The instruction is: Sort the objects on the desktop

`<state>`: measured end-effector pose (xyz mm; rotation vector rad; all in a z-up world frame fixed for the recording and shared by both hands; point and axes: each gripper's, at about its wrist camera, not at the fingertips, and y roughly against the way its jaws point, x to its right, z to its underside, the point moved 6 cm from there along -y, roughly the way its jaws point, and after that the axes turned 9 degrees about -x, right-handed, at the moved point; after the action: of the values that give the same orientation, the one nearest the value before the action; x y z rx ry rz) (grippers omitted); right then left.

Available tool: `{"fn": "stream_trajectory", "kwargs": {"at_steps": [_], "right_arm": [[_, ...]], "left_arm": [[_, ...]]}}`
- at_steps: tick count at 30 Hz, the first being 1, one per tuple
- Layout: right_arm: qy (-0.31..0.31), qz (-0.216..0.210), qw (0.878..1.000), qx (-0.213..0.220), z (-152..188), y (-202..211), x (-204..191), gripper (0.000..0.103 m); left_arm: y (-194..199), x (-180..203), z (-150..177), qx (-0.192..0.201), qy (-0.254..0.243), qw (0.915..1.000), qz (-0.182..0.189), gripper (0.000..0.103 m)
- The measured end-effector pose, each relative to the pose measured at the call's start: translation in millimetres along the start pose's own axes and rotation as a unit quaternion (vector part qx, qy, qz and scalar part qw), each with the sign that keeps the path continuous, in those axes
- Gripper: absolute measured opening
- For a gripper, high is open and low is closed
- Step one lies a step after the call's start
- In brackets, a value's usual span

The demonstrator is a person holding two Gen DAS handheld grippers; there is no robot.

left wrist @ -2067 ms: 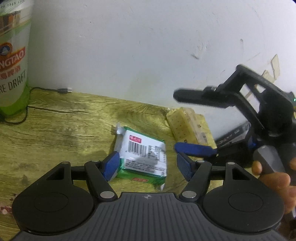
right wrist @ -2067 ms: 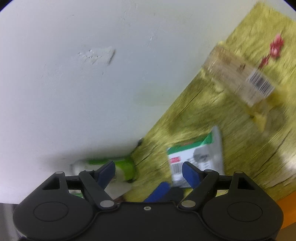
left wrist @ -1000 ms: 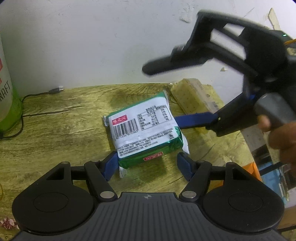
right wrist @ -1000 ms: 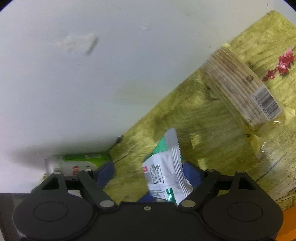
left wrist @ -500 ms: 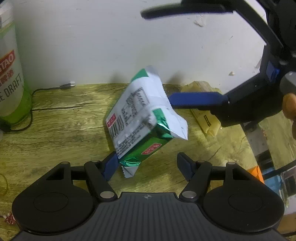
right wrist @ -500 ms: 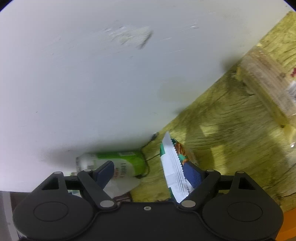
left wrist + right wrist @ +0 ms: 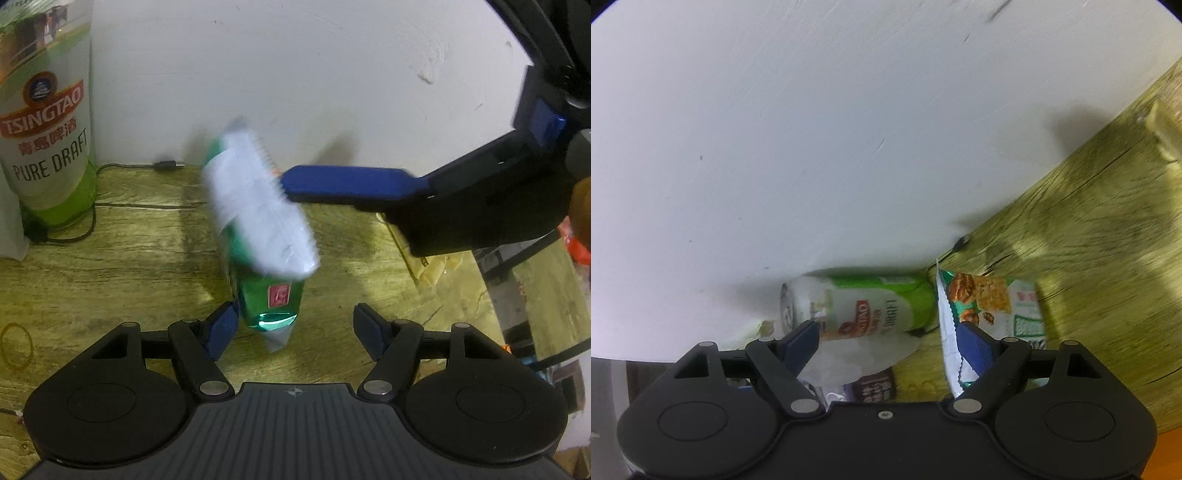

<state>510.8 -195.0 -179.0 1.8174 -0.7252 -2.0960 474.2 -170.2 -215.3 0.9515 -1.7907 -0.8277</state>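
A green and white snack packet (image 7: pixel 258 236) stands tipped up on one edge on the wooden table (image 7: pixel 110 258), blurred with motion. My right gripper's lower blue finger (image 7: pixel 343 184) presses against its upper part from the right. In the right wrist view the packet (image 7: pixel 993 299) rests against the right finger, and my right gripper (image 7: pixel 888 347) is open with nothing pinched. My left gripper (image 7: pixel 295 328) is open too. The packet's lower end sits just inside the left pad, and the right pad is well clear of it.
A tall Tsingtao beer can (image 7: pixel 48 129) stands at the far left by the white wall, with a black cable (image 7: pixel 166 165) beside it. A clear biscuit pack (image 7: pixel 432 266) lies half hidden behind the right gripper. A hand (image 7: pixel 581 206) shows at the right edge.
The packet lay flat and label up, then was levered up by the right gripper's finger and now stands almost on edge. The right gripper has swung left and upward.
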Motion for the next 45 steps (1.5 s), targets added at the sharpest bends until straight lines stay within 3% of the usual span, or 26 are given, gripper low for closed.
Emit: {"fn": "stream_trajectory", "kwargs": {"at_steps": [9,17,23,34,37,45], "right_arm": [[0.000,-0.004,1.000,-0.014,6.2,-18.3,-6.8,0.082],[-0.013,0.006,1.000,0.012,0.9,4.4,9.1,0.082],[-0.032,0.013,0.999,0.031,-1.6,22.0,26.8,0.082],[-0.053,0.011,0.998,0.041,-1.0,24.8,41.2,0.082],[-0.060,0.013,0.998,0.032,1.3,18.9,43.9,0.082],[-0.085,0.067,0.993,-0.046,11.1,-27.0,64.5,0.083]], "left_arm": [[2.9,-18.6,7.6,-0.008,0.030,0.9995,-0.004,0.071],[11.3,-40.5,6.7,-0.013,0.074,0.9969,-0.022,0.074],[20.4,-50.6,11.7,-0.007,0.102,0.9947,-0.016,0.078],[58.5,-47.5,16.3,0.023,0.079,0.9963,-0.025,0.079],[61.4,-52.3,14.5,0.029,0.076,0.9964,-0.024,0.080],[34.3,-52.4,14.1,-0.017,0.054,0.9981,-0.026,0.081]]}}
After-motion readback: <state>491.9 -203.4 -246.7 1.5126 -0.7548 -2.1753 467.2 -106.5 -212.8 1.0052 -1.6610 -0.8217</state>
